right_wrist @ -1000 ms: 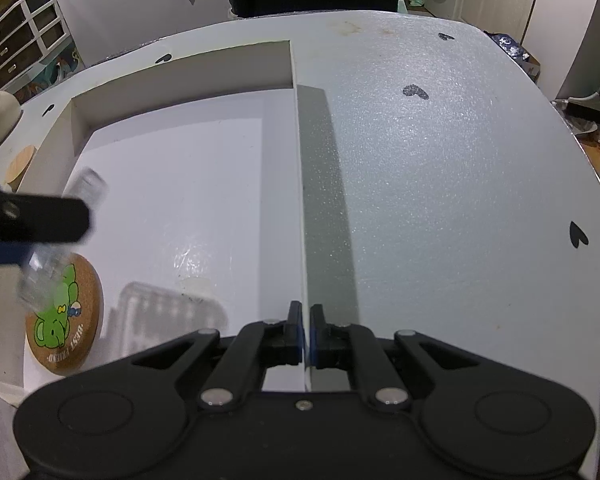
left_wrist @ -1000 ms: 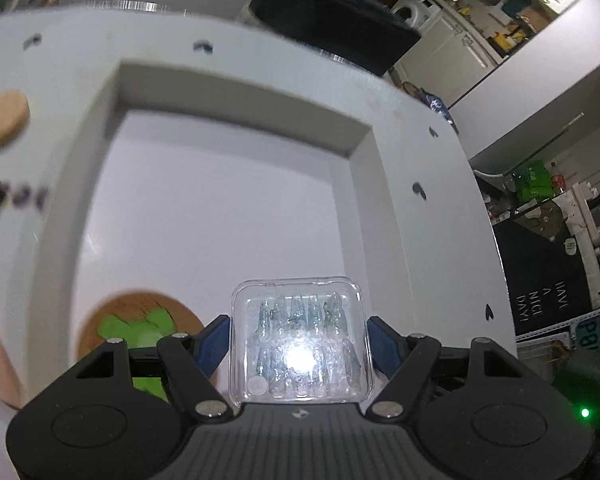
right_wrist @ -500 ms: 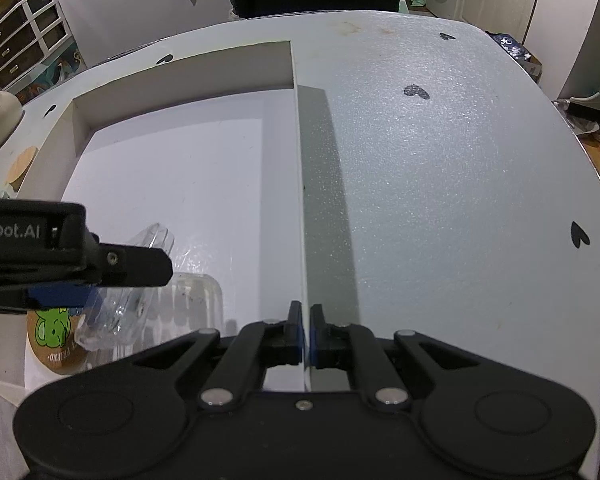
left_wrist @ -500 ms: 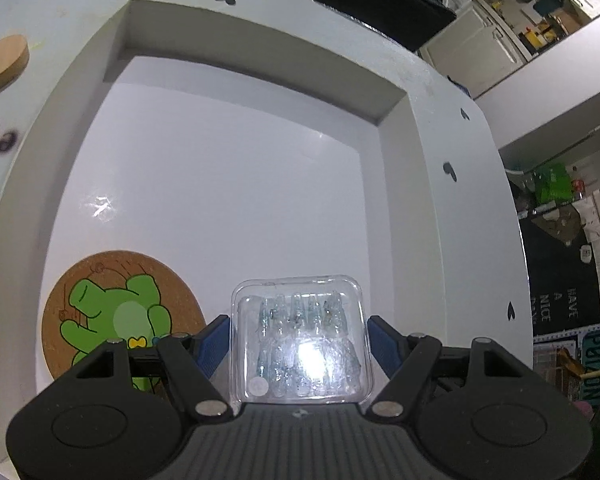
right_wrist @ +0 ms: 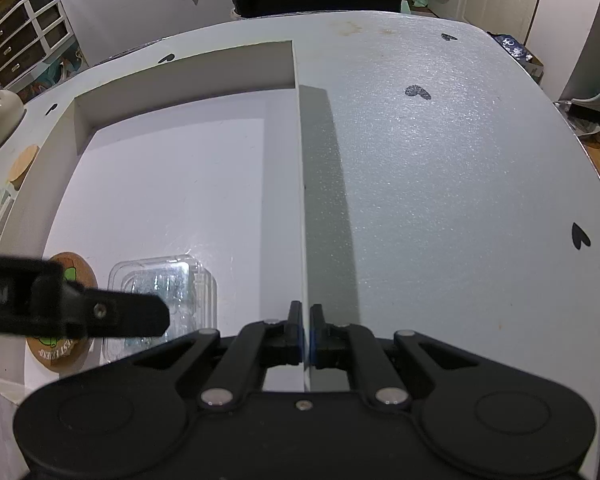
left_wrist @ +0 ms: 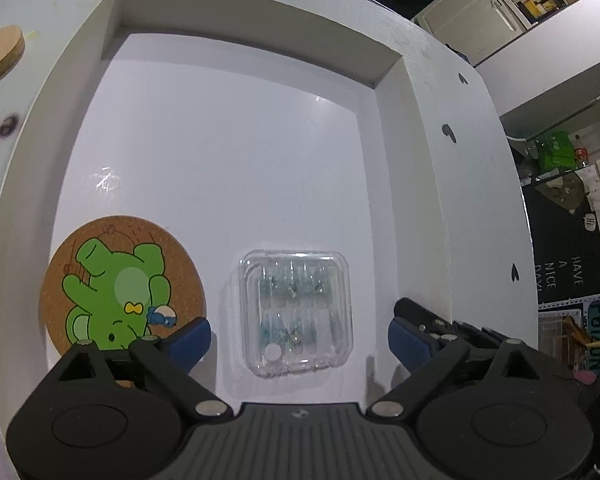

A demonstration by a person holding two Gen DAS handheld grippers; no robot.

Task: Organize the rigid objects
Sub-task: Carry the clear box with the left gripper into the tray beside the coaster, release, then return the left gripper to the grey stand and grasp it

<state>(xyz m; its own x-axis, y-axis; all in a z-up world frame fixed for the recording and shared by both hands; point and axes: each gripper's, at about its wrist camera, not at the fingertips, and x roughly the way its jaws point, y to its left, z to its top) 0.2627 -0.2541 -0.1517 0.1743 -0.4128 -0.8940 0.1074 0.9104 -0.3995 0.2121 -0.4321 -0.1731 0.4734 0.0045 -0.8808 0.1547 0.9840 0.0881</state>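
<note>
Left gripper [left_wrist: 299, 336]: its blue-padded fingers [left_wrist: 188, 338] stood wide apart, one on each side of the case, touching nothing that could be seen.
Case [left_wrist: 296, 312]: a clear plastic clamshell lay flat on the tray floor, near the front edge, between the open fingers and free of both (its contents were too blurred to name).
Coaster [left_wrist: 120, 284]: a round cork disc printed with a green cartoon animal lay flat on the tray floor just left of the case, apart from it; the left finger overlapped its near edge in the left wrist view.
Tray [left_wrist: 416, 120]: a shallow white tray with raised walls sat on the tabletop and held both the case and the coaster.
Right gripper [right_wrist: 305, 330]: its fingers were closed together on the thin right wall of the tray [right_wrist: 300, 184], at the near end.
Tabletop [right_wrist: 440, 168]: pale, speckled, with small black heart marks.
Wooden disc [left_wrist: 0, 54]: lay on the tabletop outside the tray's far left corner.
Right wrist view: the left gripper [right_wrist: 80, 312] crossed in front of the case [right_wrist: 168, 280] and the coaster [right_wrist: 74, 268].
</note>
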